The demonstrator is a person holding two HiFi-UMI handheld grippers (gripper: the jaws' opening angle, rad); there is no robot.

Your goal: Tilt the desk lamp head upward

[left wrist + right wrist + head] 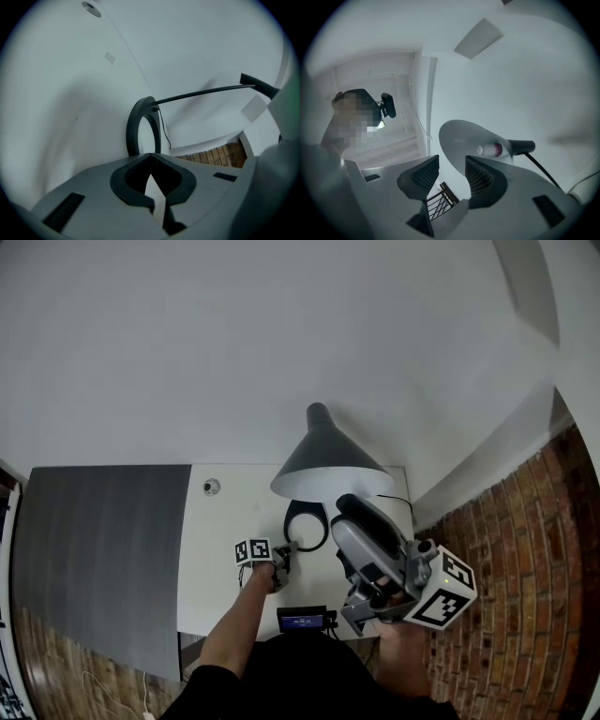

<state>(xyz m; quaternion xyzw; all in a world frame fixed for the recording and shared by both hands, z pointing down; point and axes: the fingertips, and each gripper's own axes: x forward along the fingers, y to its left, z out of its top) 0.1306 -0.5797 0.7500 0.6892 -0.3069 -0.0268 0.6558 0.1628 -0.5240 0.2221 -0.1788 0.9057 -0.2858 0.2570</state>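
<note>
Desk lamp head (328, 460) is seen tilted downward above its ring base (307, 524) on the white counter (225, 549). The left gripper (150, 154) is held just beside that base, jaws clenched on nothing. The right gripper (452, 171) is raised beneath the head, jaws released and empty.

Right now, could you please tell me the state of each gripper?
Left gripper: shut, holding nothing.
Right gripper: open, empty, with the lamp head beyond its jaws.

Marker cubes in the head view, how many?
2. One cube rides the left gripper by the lamp's ring base; the other, the right gripper below the shade. None apparently hidden.
</note>
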